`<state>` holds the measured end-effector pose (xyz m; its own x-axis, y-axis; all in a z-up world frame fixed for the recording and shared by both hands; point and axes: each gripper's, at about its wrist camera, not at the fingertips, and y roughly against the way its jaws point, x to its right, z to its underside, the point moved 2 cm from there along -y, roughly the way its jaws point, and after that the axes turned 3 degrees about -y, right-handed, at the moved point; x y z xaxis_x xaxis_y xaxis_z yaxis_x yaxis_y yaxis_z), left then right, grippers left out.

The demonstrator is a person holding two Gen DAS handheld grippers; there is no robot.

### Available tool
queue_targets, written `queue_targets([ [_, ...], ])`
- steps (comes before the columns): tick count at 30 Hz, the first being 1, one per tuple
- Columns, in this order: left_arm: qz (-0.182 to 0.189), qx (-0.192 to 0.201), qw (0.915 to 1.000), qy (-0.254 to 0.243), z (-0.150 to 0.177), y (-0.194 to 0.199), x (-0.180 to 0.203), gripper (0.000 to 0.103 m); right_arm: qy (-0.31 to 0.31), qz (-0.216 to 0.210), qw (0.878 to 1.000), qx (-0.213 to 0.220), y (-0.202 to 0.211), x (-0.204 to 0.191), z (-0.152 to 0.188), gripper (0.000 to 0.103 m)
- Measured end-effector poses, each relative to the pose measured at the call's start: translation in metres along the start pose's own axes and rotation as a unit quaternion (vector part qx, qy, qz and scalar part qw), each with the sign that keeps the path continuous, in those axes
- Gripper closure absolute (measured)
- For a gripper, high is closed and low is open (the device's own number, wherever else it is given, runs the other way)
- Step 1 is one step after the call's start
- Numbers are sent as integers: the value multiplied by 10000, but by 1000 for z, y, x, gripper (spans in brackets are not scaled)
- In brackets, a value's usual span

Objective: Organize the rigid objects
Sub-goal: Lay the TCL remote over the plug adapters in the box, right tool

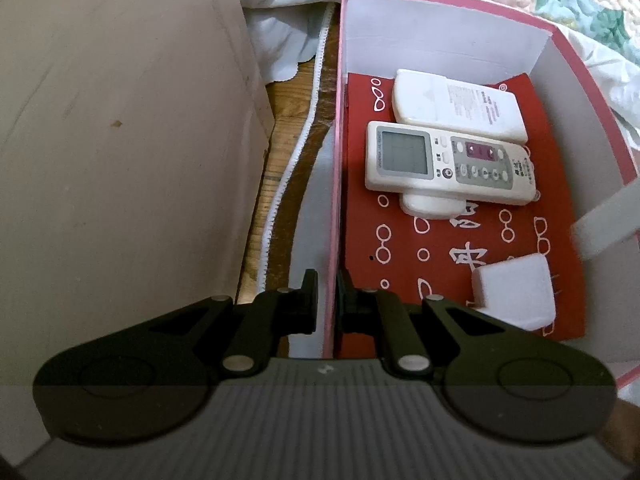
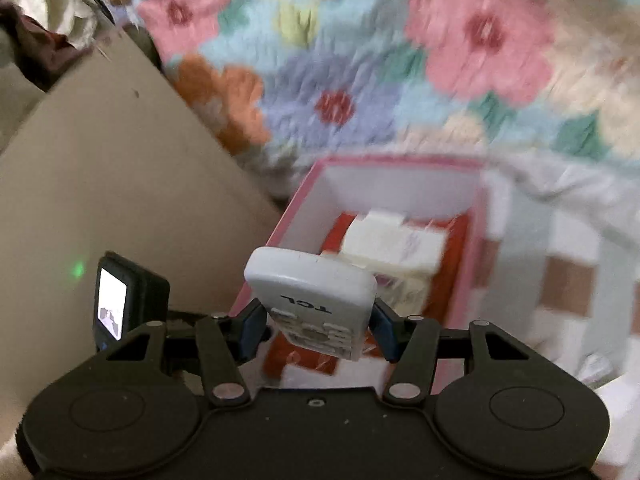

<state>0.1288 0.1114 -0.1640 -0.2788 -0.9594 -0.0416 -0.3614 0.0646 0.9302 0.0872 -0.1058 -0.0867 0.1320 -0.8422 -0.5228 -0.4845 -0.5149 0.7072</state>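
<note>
A pink box [image 1: 335, 184] with white walls and a red printed sheet on its floor holds two white remotes [image 1: 448, 160] stacked crosswise and a white power adapter [image 1: 516, 292]. My left gripper [image 1: 327, 300] is shut on the box's left wall, one finger inside and one outside. My right gripper [image 2: 316, 328] is shut on a white TCL remote [image 2: 316, 292], held tilted above the near end of the same box [image 2: 292, 216]. The white remotes in the box [image 2: 392, 244] are blurred in the right wrist view.
A beige cabinet side [image 1: 120, 140] stands left of the box, with a narrow strip of wood floor between. A flowered quilt [image 2: 360, 60] lies behind the box. The left gripper's small screen [image 2: 112, 308] shows at left.
</note>
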Motion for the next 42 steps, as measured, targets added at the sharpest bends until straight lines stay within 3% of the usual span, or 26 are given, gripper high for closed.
queue_targets([
  [5, 108, -11, 9999, 119, -1, 1, -3, 94, -1005, -407, 9929, -497, -55, 6, 16, 41],
  [10, 136, 2, 9998, 145, -1, 1, -3, 94, -1622, -176, 9864, -188, -77, 9, 29, 42],
  [15, 126, 12, 9998, 136, -1, 1, -3, 94, -2342, -72, 9720, -161, -95, 21, 39, 41],
  [20, 120, 18, 9998, 125, -1, 2, -3, 94, -2389, 177, 9705, -283, -90, 22, 46, 40],
  [25, 84, 26, 9999, 95, -1, 1, -1, 94, -1911, 358, 9809, -85, -47, 14, 40, 37],
  [32, 54, 30, 10000, 71, -1, 1, 0, 94, -640, 392, 9968, 270, 13, 12, 17, 40],
  [38, 21, 16, 10000, 31, -1, 0, 2, 94, 207, 953, 9936, 574, 50, 48, 5, 39],
  [40, 17, 22, 10000, 26, -1, 1, 1, 94, 409, 731, 9946, 614, 57, 65, 11, 37],
  [42, 16, 28, 10000, 25, -1, 1, 1, 93, 385, 650, 9965, 350, 57, 85, 29, 37],
])
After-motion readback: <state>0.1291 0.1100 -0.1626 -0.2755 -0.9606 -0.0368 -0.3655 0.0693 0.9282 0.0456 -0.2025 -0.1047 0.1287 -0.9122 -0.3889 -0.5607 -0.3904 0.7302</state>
